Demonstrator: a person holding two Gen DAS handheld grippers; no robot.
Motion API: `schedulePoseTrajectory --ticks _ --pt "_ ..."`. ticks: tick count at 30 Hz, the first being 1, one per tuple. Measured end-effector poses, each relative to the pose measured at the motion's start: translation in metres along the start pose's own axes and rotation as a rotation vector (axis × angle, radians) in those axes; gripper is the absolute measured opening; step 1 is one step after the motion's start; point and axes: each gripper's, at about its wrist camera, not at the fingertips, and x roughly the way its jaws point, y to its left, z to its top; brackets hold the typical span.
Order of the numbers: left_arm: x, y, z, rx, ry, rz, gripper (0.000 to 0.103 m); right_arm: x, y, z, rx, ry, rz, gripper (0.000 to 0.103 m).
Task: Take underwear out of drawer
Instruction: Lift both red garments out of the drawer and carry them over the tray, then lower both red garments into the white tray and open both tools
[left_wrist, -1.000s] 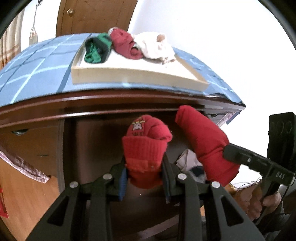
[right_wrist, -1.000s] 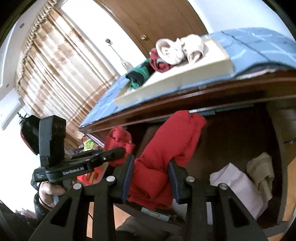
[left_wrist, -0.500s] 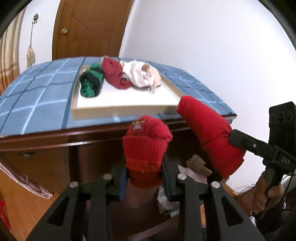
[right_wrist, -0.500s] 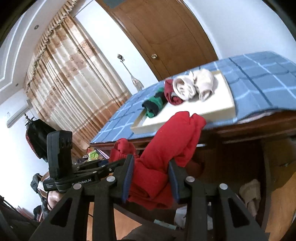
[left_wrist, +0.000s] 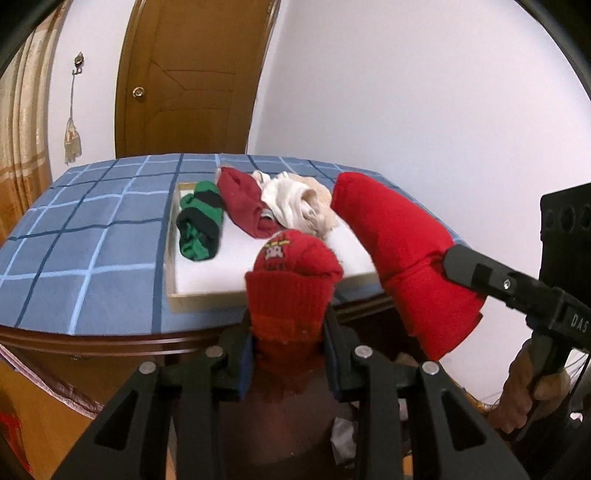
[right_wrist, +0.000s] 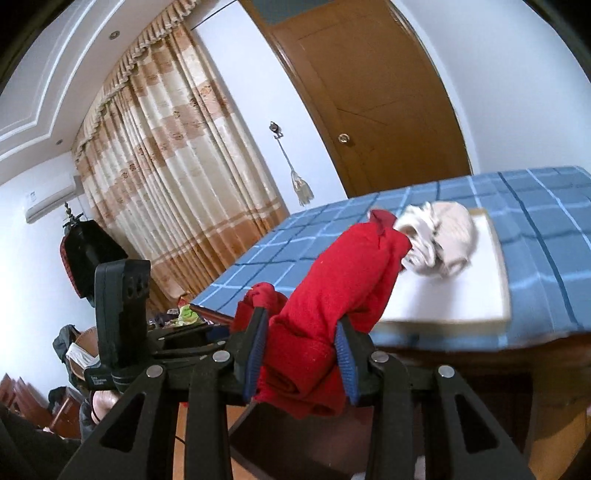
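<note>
Left gripper (left_wrist: 288, 354): we see the jaws drawn in close, pads pinching a small red knit bundle with a crest (left_wrist: 291, 280) that stands upright between them.
Right gripper (right_wrist: 301, 360): jaws part-way closed, clamped on a folded red garment (right_wrist: 332, 295) that leans up and to the right; we also catch it from the left wrist view, red roll (left_wrist: 406, 258) sticking out past one black finger (left_wrist: 476, 271).
Hand: part of the person's right hand (left_wrist: 524, 391) wraps the handle at the left view's edge.
Where the underwear sits: both red pieces are up in the air, in front of the table edge and the tray (left_wrist: 266, 291).
Tray contents: green-and-black striped roll (left_wrist: 201, 221), dark red piece (left_wrist: 245, 206), cream bundle (left_wrist: 299, 206), all touching in a row at the far end.
Table cover: blue checked cloth (left_wrist: 92, 240).
Hard to make out: the drawer lies below the grippers, dark, mostly blocked by our own fingers; only pale scraps (left_wrist: 343, 439) show. In the right view the cream bundle is blurred and the red garment hides the striped roll.
</note>
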Motion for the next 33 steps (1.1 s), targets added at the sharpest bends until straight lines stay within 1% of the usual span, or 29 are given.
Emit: schedulePoseTrajectory --ticks 3,8,14,18,23,26,29,33 --pt "0.004 0.006 0.009 -0.008 -0.011 0.006 0.03 0.014 0.0 0.009 -0.013 0.007 0.011 0.038" --pt "0.007 0.016 0.02 -0.024 -0.026 0.018 0.03 0.034 0.0 0.014 -0.013 0.022 0.027 0.038" --pt "0.014 0.024 0.035 -0.034 -0.042 0.024 0.03 0.047 -0.002 0.021 -0.02 0.027 0.029 0.038" --pt "0.028 0.03 0.045 -0.037 -0.048 0.052 0.03 0.064 -0.005 0.031 -0.041 0.031 0.02 0.038" --pt "0.047 0.04 0.053 -0.05 -0.041 0.066 0.03 0.089 -0.012 0.038 -0.077 0.046 0.01 0.038" --pt "0.06 0.046 0.056 -0.048 -0.035 0.086 0.03 0.108 -0.021 0.042 -0.092 0.068 -0.008 0.038" --pt "0.073 0.054 0.059 -0.054 -0.039 0.085 0.03 0.125 -0.033 0.045 -0.096 0.088 -0.012 0.038" --pt "0.089 0.062 0.059 -0.067 -0.015 0.101 0.03 0.145 -0.046 0.046 -0.106 0.122 -0.039 0.038"
